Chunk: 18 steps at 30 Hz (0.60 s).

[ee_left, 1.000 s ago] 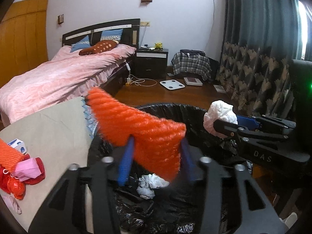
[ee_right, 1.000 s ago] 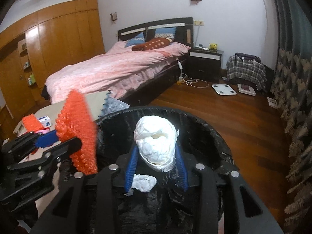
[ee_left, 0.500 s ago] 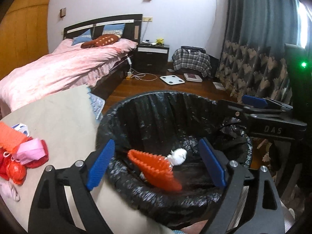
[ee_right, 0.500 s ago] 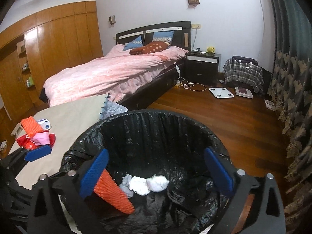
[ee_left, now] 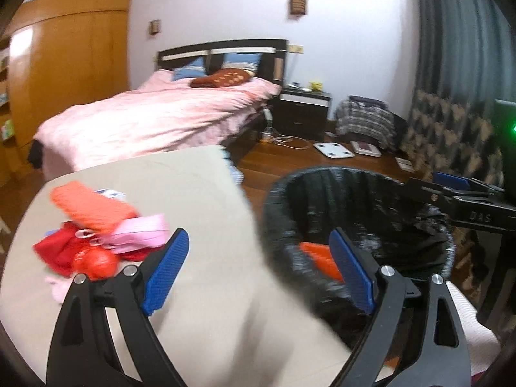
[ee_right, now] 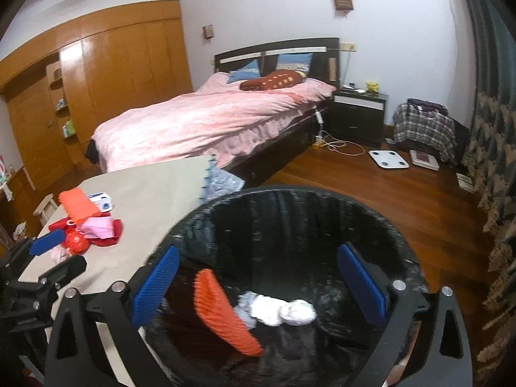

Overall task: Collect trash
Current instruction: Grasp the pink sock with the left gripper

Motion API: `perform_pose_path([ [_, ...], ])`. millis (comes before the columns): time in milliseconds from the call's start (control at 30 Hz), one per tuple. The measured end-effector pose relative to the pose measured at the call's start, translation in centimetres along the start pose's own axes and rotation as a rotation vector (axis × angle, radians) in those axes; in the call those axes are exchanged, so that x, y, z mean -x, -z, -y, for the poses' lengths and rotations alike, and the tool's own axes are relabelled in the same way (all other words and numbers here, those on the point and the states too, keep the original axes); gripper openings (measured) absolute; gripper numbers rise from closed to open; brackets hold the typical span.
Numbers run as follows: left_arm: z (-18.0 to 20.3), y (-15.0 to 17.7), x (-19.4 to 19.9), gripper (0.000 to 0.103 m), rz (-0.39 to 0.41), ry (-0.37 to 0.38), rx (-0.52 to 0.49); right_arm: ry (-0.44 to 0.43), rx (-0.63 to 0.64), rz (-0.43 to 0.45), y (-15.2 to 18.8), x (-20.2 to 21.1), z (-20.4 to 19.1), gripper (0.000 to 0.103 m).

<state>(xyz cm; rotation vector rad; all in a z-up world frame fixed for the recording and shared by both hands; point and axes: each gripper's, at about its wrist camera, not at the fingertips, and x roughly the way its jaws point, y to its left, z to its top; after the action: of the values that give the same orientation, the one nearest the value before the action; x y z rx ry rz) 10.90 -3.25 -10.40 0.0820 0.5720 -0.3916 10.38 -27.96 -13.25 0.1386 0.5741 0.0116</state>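
Note:
A bin lined with a black bag (ee_right: 290, 195) stands beside a beige table (ee_right: 154, 190). An orange foam net (ee_right: 222, 312) and white crumpled tissues (ee_right: 283, 311) lie at its bottom. My right gripper (ee_right: 258, 285) hangs open over the bin mouth with nothing between its blue pads. My left gripper (ee_left: 258, 267) is open and empty, straddling the table edge and the bin rim (ee_left: 354, 174). On the table (ee_left: 193, 193) lies a trash pile: another orange foam net (ee_left: 87, 206), a pink wrapper (ee_left: 138, 235), a red ball (ee_left: 95, 262) and red plastic.
A small white and blue box (ee_right: 101, 200) sits behind the pile. Beyond are a pink bed (ee_right: 206, 122), a wooden wardrobe (ee_right: 106, 74), a dark nightstand (ee_right: 358, 116), a white scale (ee_right: 388, 158) on the wood floor, and curtains (ee_right: 493, 148) at the right.
Both grippers opened; the orange foam net and the white tissue wad dropped into the bin. My left gripper swung left toward the table pile, and the right drew back slightly.

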Motion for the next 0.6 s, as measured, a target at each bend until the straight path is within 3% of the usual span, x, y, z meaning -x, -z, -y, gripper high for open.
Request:
perform_pose_path([
  [400,-9.9,1.7,2.8,0.086,0.014,-0.248,0.104,-0.159,0.114,0.013,-1.2,-3.4,-10.6,0.097],
  [600,-15.3,3.8,2.6,0.086,-0.037,-0.368,0.180,-0.235,0.162,0.005,-0.5,-5.8,-15.5,0.097],
])
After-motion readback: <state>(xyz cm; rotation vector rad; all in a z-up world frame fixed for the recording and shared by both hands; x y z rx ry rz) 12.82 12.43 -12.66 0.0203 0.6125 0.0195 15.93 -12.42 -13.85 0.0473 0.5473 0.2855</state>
